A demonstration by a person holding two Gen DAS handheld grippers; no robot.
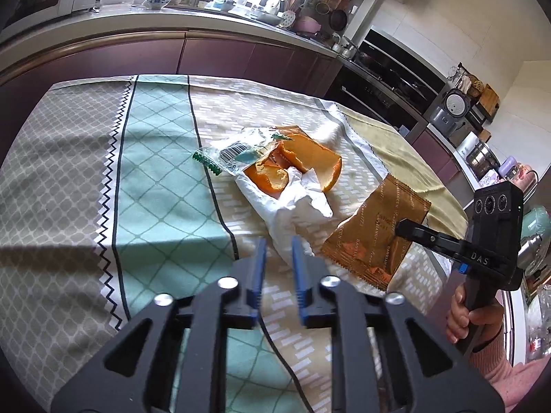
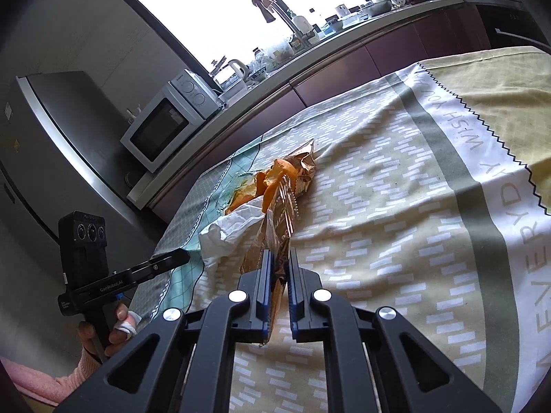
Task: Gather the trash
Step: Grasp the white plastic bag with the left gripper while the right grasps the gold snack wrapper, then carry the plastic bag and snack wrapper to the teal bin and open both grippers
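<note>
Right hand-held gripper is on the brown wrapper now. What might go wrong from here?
1. The right hand-held gripper pinches only the brown foil snack wrapper's edge; it may slip out.
2. Lifting it could drag the crumpled white tissue and spill the orange peel pieces onto the patterned tablecloth.

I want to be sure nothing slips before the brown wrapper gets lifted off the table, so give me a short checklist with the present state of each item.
1. Right gripper closed on the brown wrapper: ok, the near edge sits between the pads.
2. Left gripper free: ok, jaws part open and holding nothing, just short of the white tissue.
3. Wrapper clear of the other trash: cannot tell, its far end lies against the orange peel in the right wrist view.
4. Clear plastic wrapper collected: not ok, on the tablecloth.
5. Trash container within reach: cannot tell, none in view.
</note>
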